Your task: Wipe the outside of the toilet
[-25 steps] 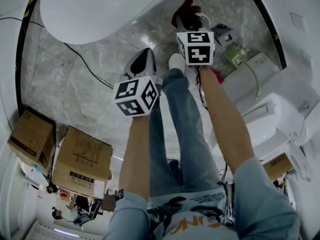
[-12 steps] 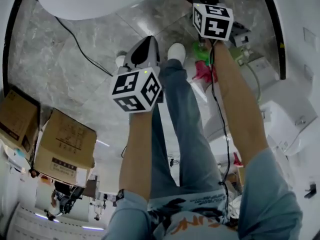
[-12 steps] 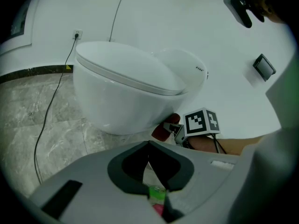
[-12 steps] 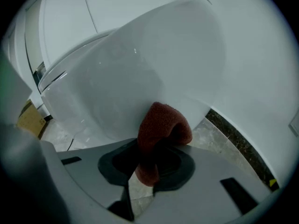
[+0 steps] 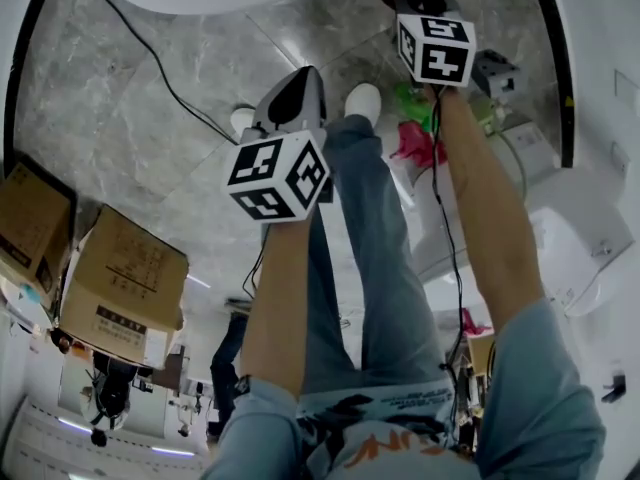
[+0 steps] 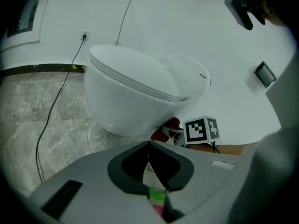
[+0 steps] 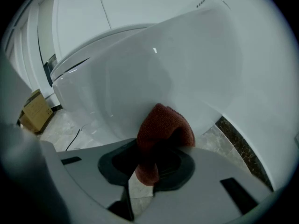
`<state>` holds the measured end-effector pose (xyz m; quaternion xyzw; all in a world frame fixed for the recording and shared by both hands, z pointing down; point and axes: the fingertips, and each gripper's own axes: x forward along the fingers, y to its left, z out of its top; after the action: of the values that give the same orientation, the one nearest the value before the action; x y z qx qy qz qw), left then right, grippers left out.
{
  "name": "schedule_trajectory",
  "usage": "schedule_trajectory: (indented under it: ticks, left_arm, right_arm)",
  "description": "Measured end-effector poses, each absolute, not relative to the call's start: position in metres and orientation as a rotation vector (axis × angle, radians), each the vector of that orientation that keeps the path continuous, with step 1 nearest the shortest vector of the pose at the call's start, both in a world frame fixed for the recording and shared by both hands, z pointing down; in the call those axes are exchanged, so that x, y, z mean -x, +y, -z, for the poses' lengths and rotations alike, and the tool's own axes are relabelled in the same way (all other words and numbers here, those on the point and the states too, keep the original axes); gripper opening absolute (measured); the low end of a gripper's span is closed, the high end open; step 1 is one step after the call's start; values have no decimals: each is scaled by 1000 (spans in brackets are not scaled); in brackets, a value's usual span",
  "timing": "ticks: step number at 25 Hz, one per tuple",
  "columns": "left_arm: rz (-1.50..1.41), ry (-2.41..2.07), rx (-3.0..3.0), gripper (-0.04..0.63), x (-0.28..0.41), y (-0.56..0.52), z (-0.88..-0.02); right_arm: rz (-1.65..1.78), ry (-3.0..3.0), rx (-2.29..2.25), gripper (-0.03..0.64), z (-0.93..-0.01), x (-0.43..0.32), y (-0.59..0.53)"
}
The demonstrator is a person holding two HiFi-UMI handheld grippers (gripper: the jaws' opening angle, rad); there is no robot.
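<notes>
Right claw (image 7: pixel 154 149) clamped on the one red cloth (image 7: pixel 162 125), right up against the lower outer wall of the single white toilet (image 7: pixel 154 64), left claw (image 6: pixel 149 149) pinched closed and empty nearer in, one black cable (image 5: pixel 150 73) crossing the marble floor (image 5: pixel 90 138), two cardboard boxes (image 5: pixel 125 288) off left.

No text legible, cardboard box (image 5: pixel 130 273) label too small, orange shirt lettering (image 5: pixel 385 450) partly hidden, unreadable
</notes>
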<state>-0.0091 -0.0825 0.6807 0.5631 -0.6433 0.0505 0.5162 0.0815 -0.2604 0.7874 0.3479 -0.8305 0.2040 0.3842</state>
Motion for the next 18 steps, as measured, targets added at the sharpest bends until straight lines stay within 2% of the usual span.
schedule_trajectory:
  ticks: [5, 18]
  left_arm:
    - [-116, -1523, -1364, -6, 10, -67, -681]
    - [-25, -1570, -1278, -6, 64, -19, -685]
  right_arm:
    - [-489, -2125, -838, 78, -789, -63, -239]
    - [-562, -2083, -831, 80, -792, -4, -181]
